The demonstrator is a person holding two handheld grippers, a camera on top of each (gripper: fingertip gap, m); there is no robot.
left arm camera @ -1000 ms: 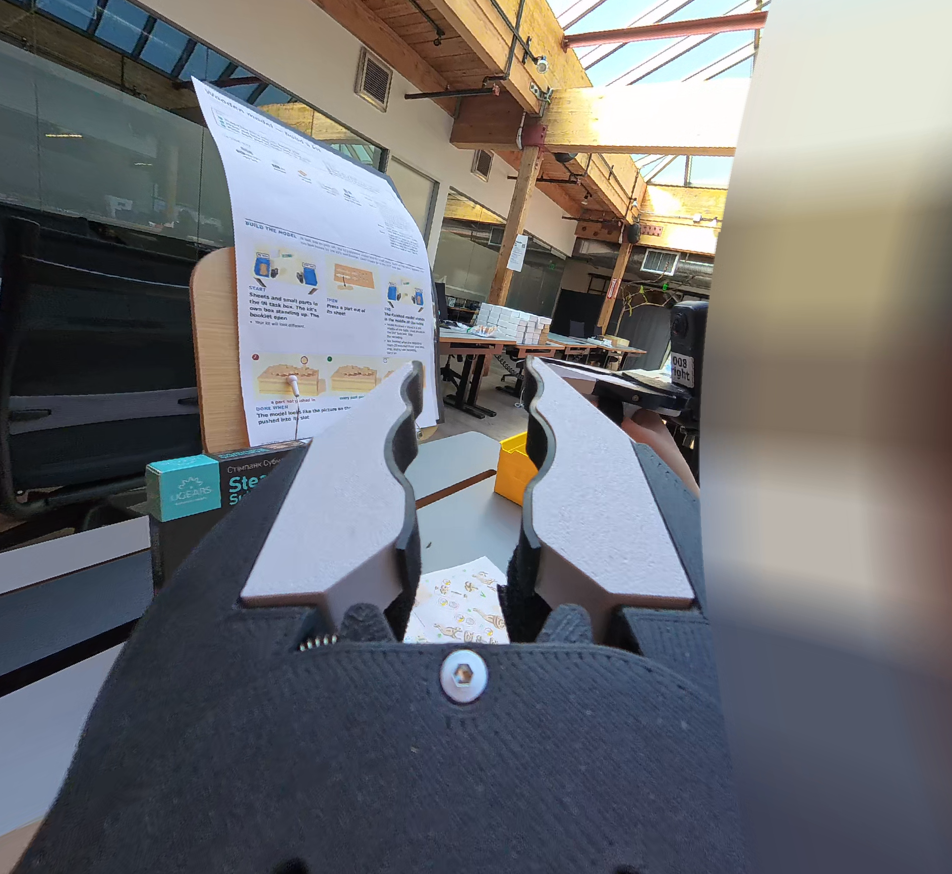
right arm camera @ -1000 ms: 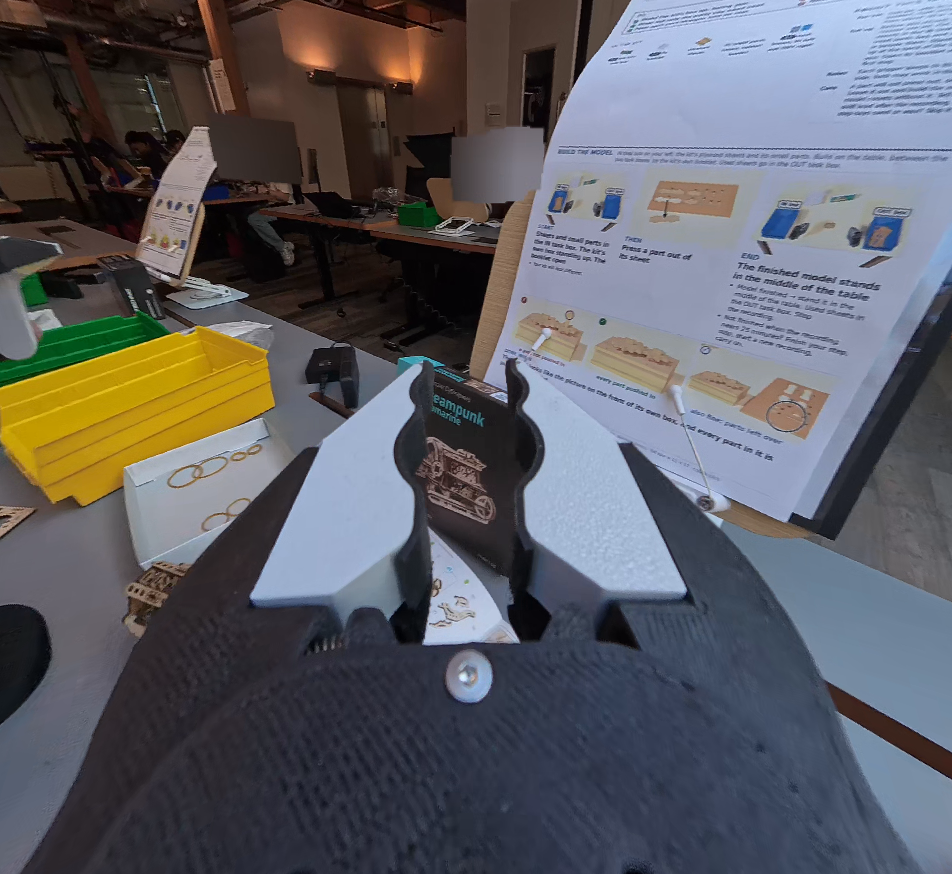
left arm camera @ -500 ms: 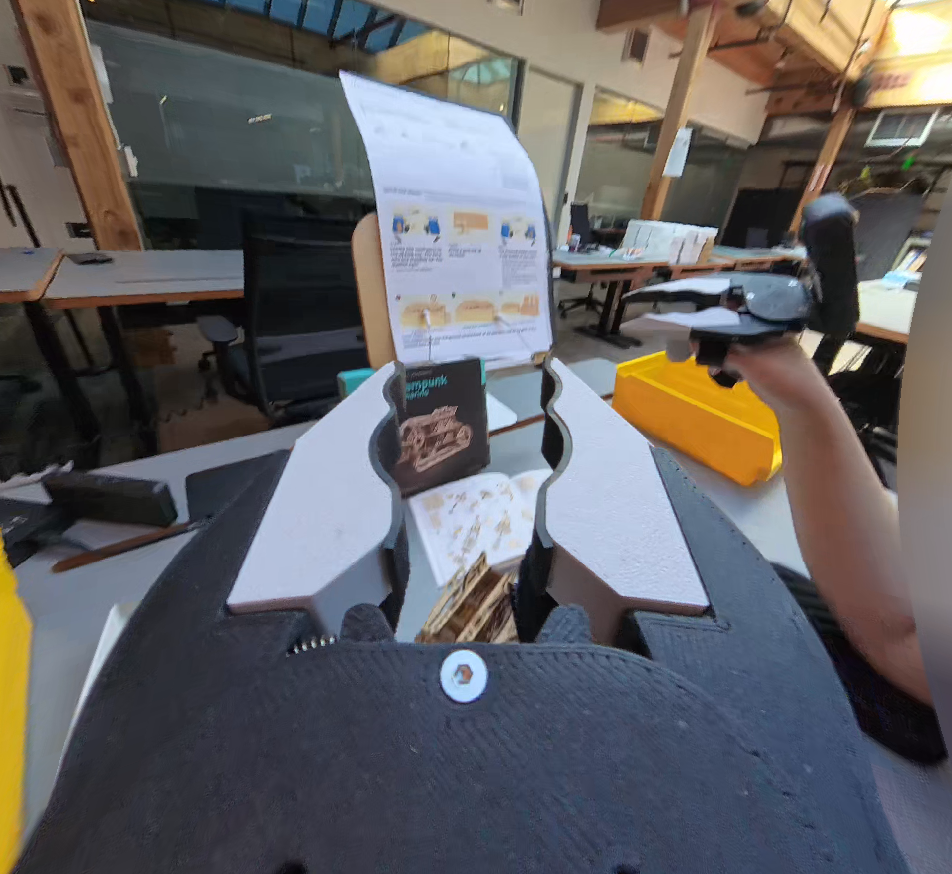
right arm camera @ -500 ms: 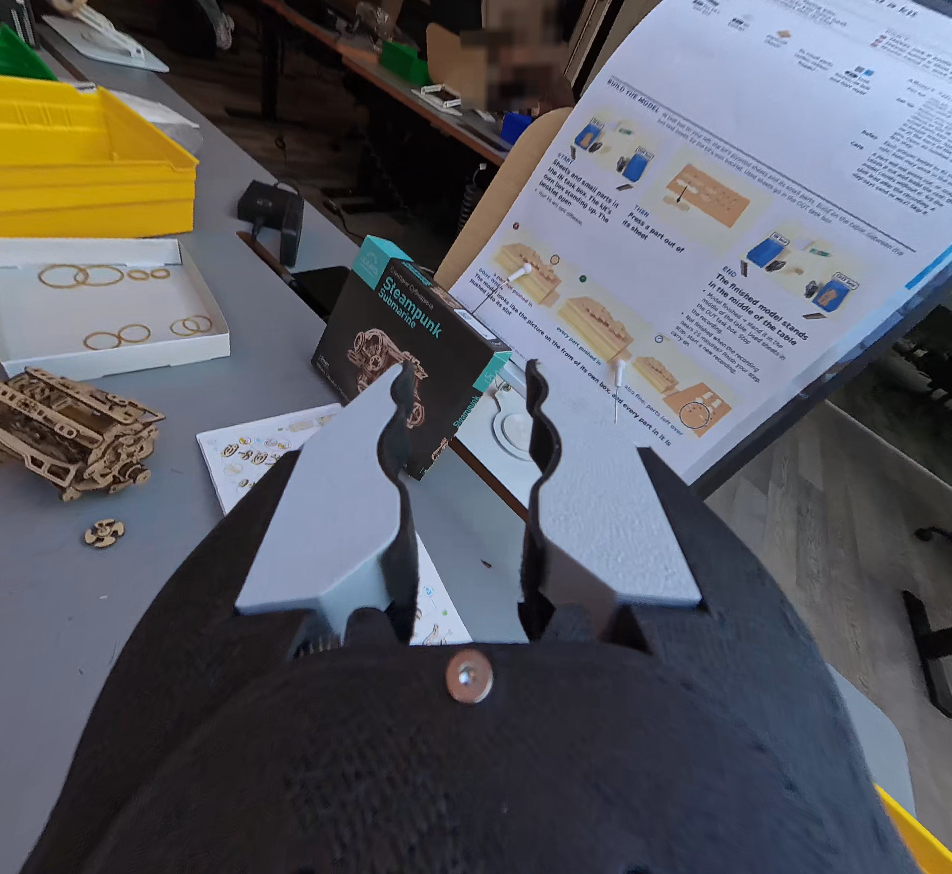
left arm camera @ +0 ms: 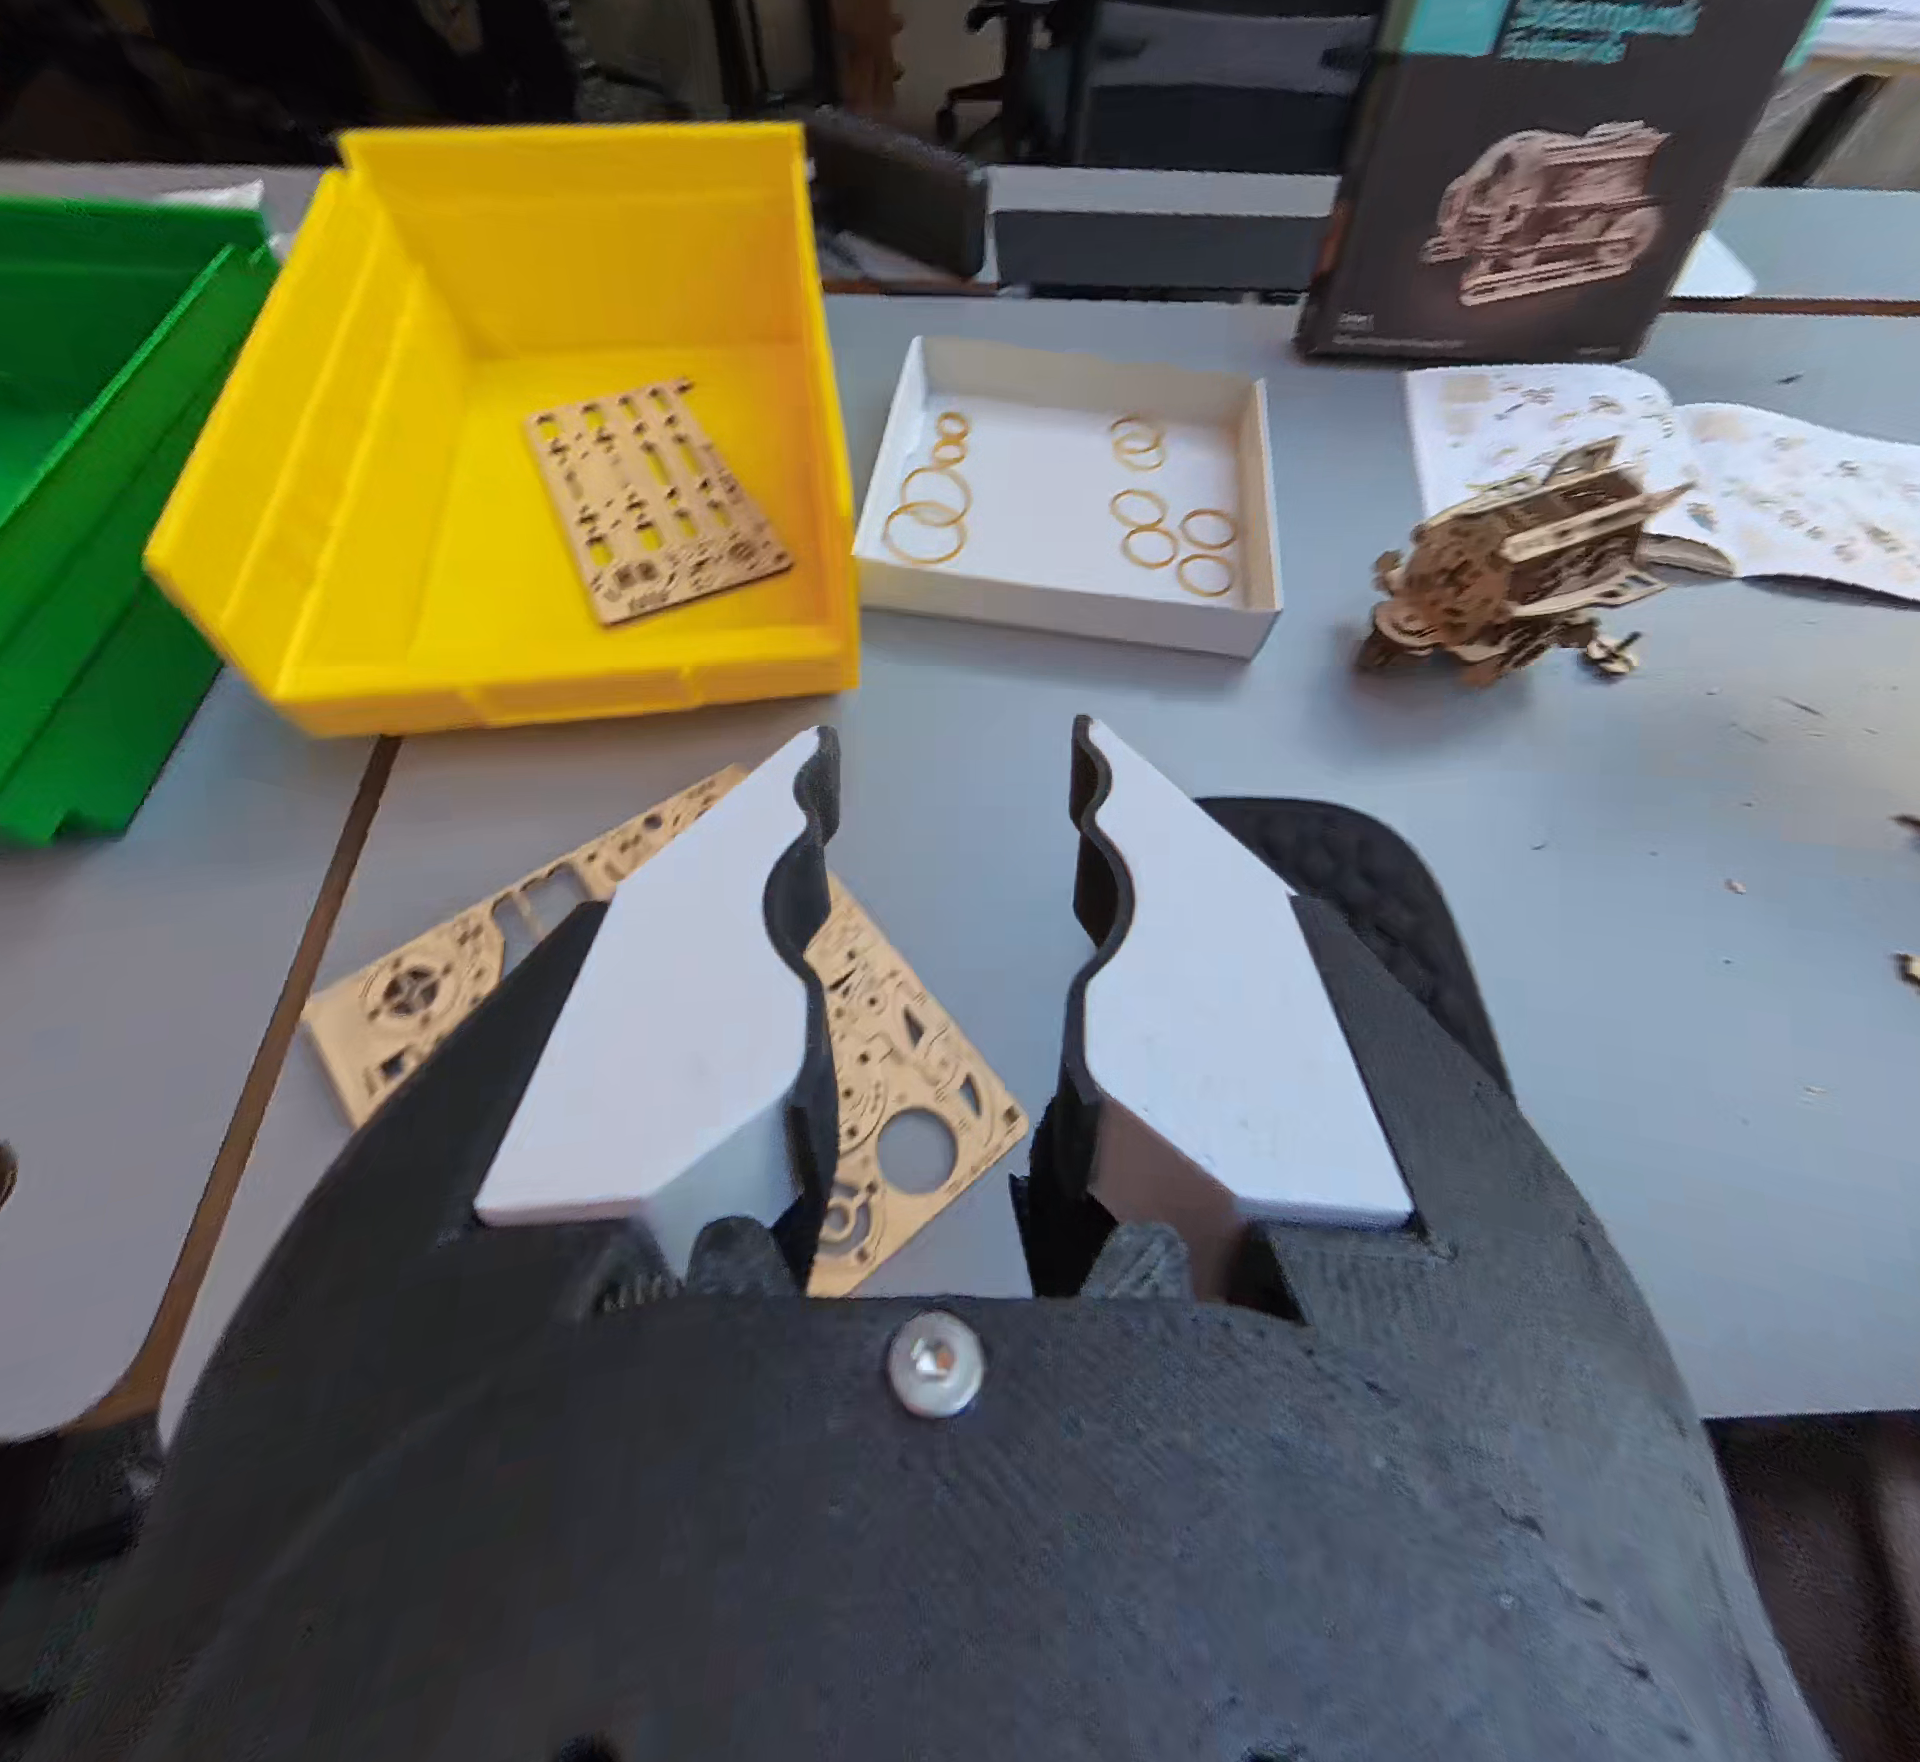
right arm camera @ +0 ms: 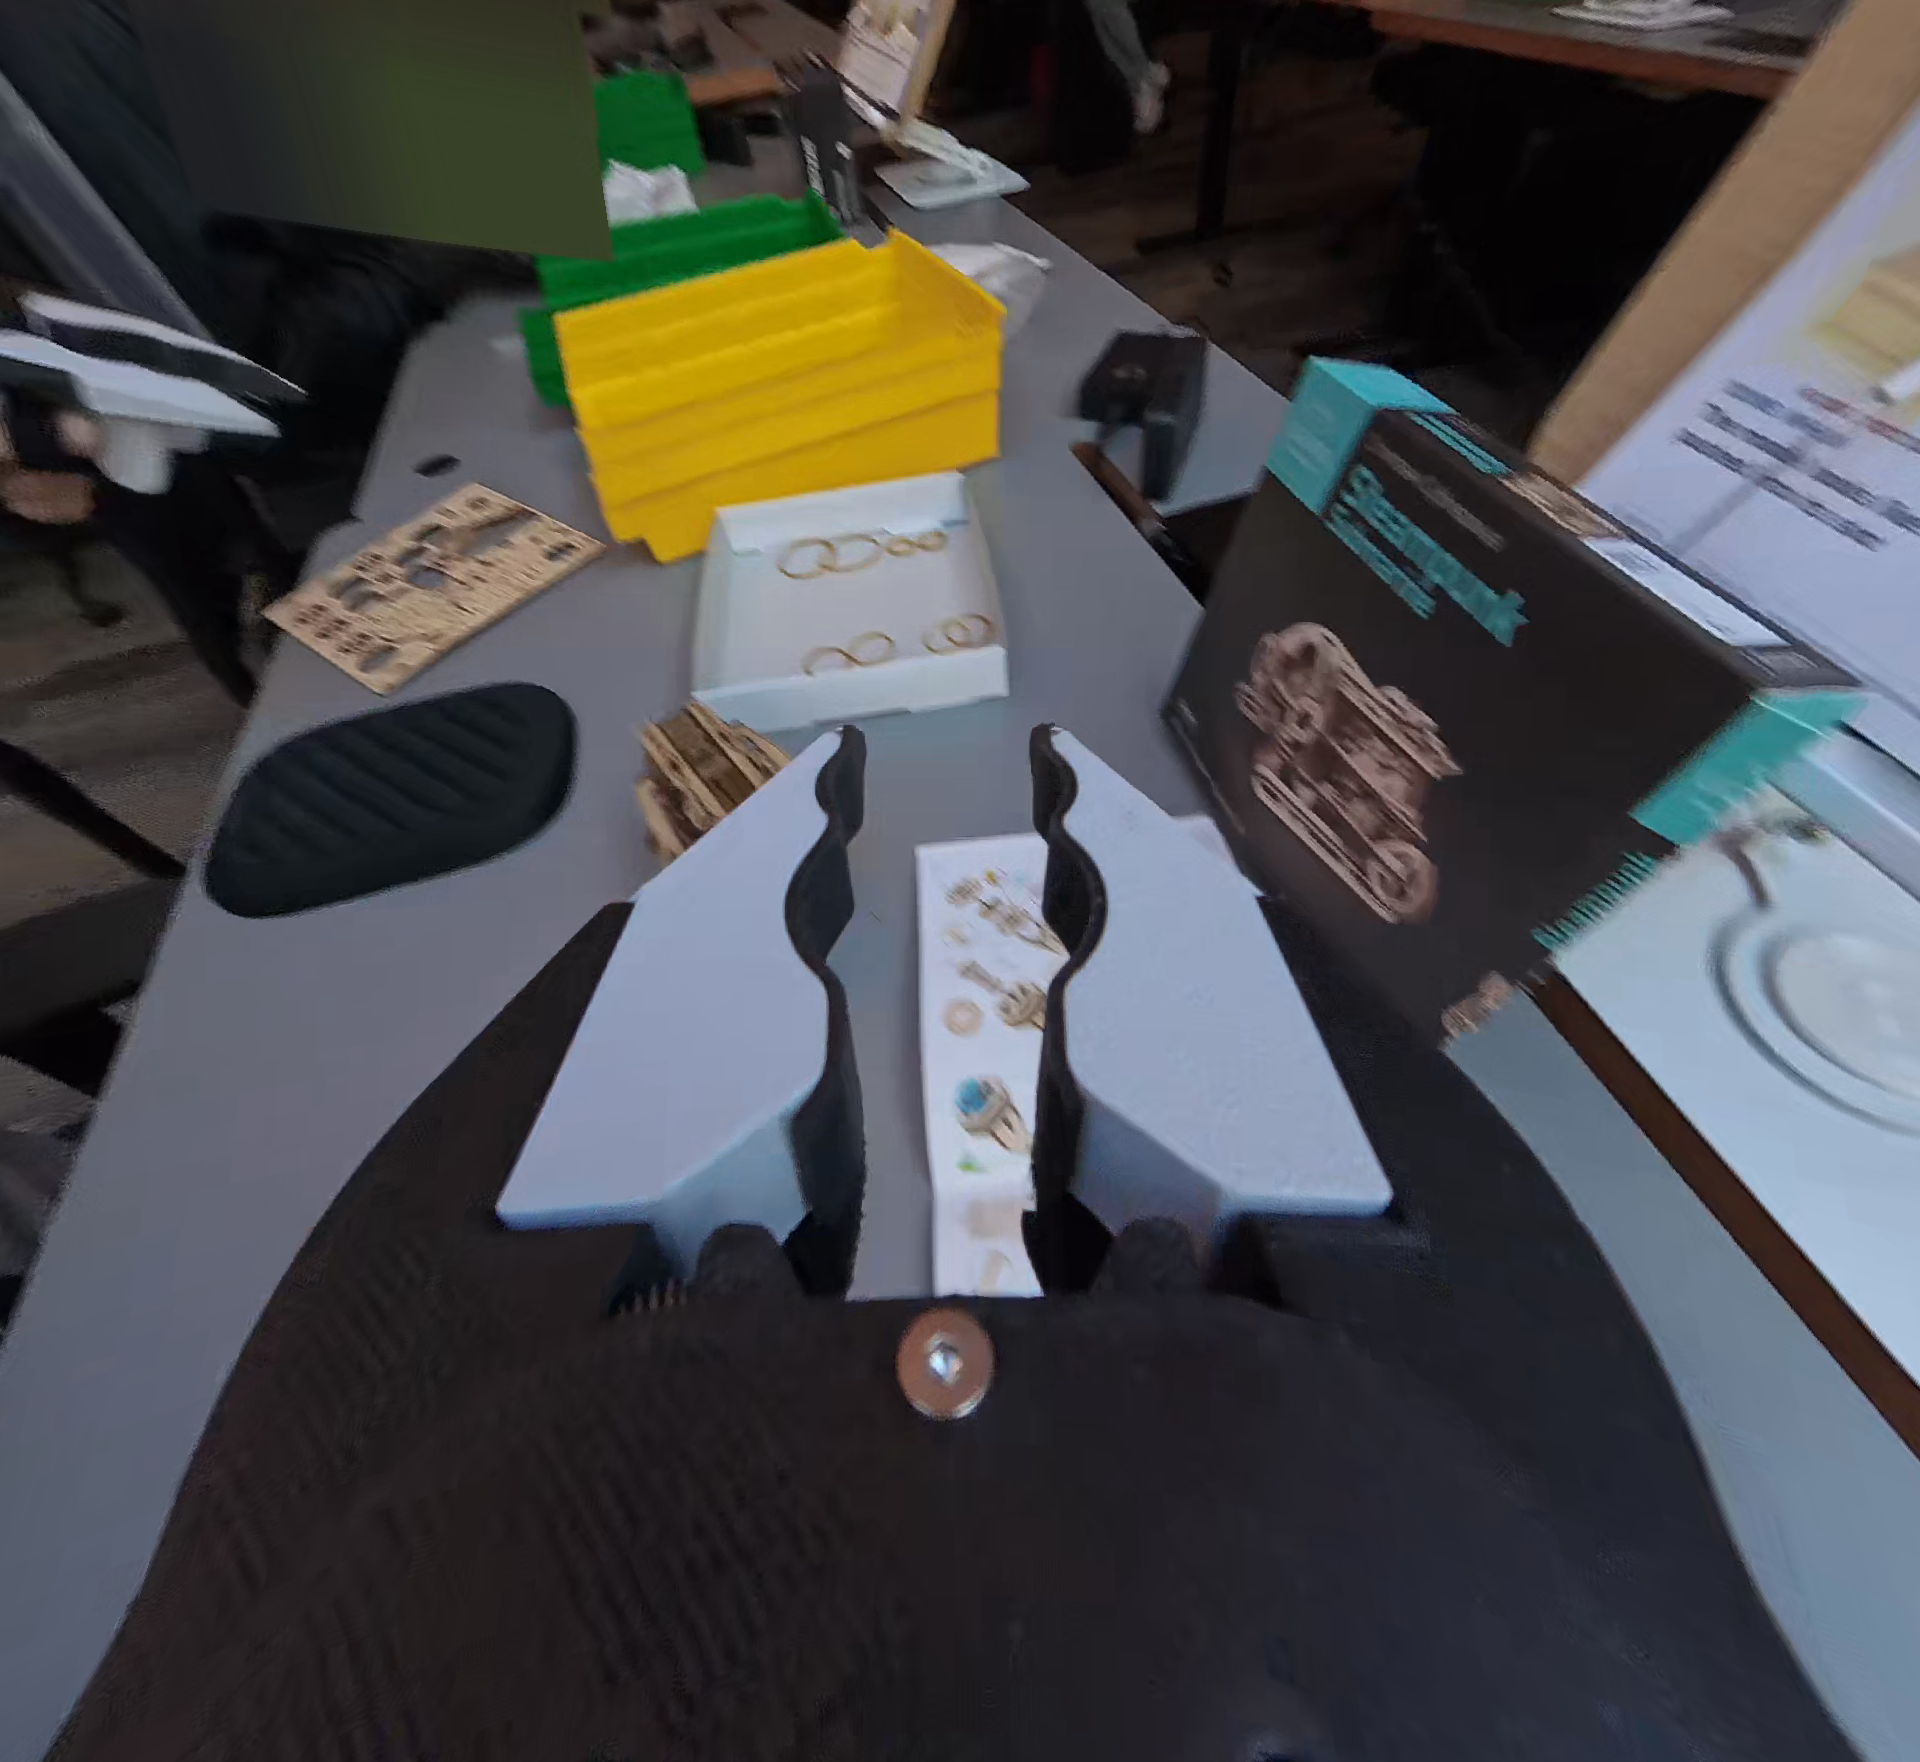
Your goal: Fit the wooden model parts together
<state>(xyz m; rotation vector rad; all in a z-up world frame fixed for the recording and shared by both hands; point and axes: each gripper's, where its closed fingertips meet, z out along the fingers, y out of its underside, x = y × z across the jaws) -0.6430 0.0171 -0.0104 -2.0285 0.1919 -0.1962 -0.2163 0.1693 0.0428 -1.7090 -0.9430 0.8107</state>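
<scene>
— Hovering over the table [left arm camera: 1558, 1037], the left gripper [left arm camera: 948, 762] has its fingers spread wide with nothing between them; a wooden parts sheet [left arm camera: 894, 1068] lies flat under the left finger.

— And the model?

— The half-built wooden model [left arm camera: 1507, 559] stands well ahead and right of those fingers, on the edge of an open booklet [left arm camera: 1787, 476]. A white tray [left arm camera: 1060, 590] of rings sits straight ahead.

— The other side?

— The right gripper [right arm camera: 943, 748] is parted too, empty, above the booklet [right arm camera: 977, 985]; the model [right arm camera: 696, 777] sits just left of its left fingertip.
</scene>
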